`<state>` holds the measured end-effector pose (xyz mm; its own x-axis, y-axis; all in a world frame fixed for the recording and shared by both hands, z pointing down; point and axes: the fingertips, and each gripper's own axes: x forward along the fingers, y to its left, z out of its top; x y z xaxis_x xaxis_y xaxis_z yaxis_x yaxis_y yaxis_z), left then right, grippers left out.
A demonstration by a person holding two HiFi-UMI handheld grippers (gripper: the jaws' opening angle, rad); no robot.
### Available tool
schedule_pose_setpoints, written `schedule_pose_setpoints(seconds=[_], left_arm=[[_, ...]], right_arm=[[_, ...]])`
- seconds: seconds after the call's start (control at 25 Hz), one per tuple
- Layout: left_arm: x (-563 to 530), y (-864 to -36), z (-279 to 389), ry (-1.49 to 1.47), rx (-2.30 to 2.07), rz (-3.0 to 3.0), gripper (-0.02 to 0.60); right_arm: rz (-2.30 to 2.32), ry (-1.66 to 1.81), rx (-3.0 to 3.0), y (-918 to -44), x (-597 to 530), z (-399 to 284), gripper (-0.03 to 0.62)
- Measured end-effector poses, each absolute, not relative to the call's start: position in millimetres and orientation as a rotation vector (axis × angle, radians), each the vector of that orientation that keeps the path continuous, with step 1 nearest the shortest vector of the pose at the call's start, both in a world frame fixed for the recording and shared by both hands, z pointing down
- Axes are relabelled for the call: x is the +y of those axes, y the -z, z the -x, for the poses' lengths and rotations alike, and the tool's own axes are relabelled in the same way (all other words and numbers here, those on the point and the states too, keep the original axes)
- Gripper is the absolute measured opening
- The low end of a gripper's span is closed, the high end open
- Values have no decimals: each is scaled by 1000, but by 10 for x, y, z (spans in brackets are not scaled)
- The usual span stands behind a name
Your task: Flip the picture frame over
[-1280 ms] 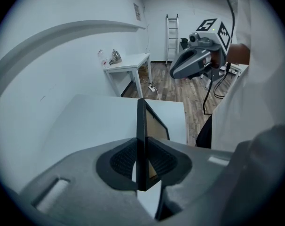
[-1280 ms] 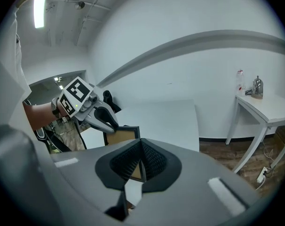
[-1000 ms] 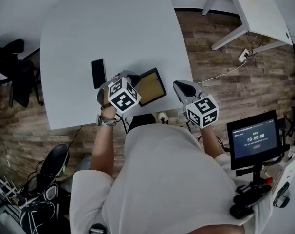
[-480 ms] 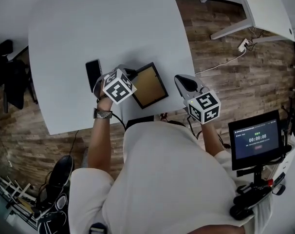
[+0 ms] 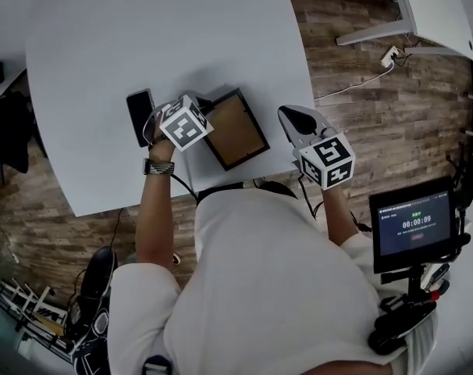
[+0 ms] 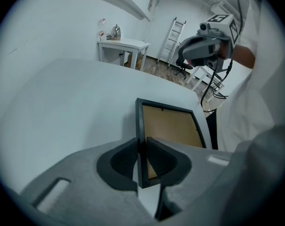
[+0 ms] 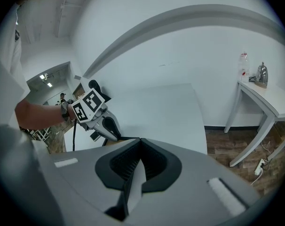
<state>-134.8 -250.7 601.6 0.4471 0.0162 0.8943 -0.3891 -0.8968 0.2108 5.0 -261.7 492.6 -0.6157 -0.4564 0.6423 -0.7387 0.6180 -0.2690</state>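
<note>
The picture frame [image 5: 235,129] lies flat near the front edge of the white table [image 5: 158,37], black rim and brown backing facing up. My left gripper [image 5: 208,105] stands at its far left corner, pointing steeply down. In the left gripper view the frame's black left rail [image 6: 141,140] sits between the jaws, which have just been closing, and both pads touch it. My right gripper [image 5: 291,118] hovers off the frame's right side by the table edge, its jaws shut [image 7: 140,142] with nothing in them.
A black phone [image 5: 140,116] lies on the table just left of my left gripper. A timer screen on a stand [image 5: 414,223] is at the lower right. A second white table [image 5: 435,14] and a power strip [image 5: 390,55] are on the wood floor beyond.
My left gripper has come down onto the frame's left rail. The right gripper has drifted a little toward the table edge. The frame has stayed flat.
</note>
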Motion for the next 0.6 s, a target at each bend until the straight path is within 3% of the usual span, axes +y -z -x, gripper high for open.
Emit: schedule_pose_setpoints(seconds=[0.6], left_arm=[[-2449, -6138, 1352, -1465, -286, -2285, 52]], right_arm=[[-912, -756, -2294, -5020, -2481, -23, 2]])
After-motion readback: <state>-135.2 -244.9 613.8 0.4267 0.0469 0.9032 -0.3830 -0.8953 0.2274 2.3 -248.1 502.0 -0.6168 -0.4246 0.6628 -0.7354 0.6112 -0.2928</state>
